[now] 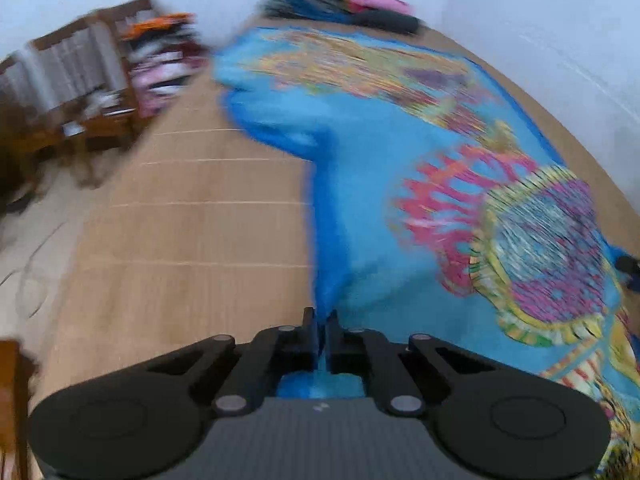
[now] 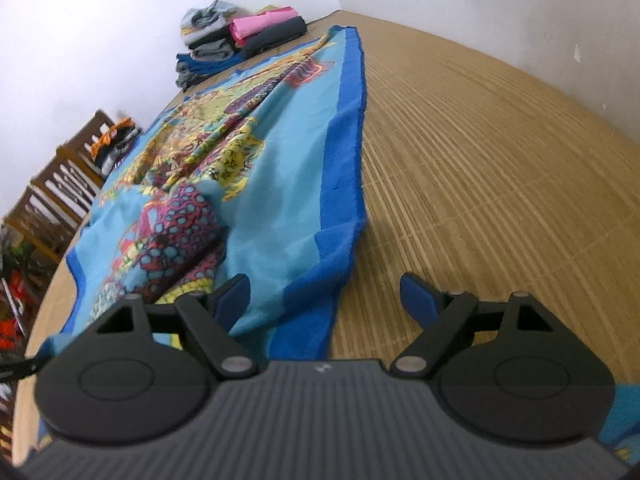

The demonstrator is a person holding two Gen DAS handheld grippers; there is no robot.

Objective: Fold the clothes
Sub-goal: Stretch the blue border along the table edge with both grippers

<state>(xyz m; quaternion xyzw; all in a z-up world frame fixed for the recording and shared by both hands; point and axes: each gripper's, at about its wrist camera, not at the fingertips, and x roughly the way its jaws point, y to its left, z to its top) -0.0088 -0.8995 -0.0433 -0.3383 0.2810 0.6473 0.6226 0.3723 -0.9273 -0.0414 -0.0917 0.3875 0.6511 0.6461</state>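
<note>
Motion blur smears the left wrist view. There the left gripper (image 1: 319,320) pinches the blue cloth (image 1: 360,184) edge at 6 o'clock. Only the right view is sharp: the right gripper (image 2: 326,292) gapes wide, empty, above the cloth's border on the bamboo mat (image 2: 480,160); folded clothes (image 2: 240,36) sit at 11 o'clock.

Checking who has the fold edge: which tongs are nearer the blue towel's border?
Left. The left tongs are shut on the blue towel at its dark border. The right tongs hang open above the border, not touching it.
</note>
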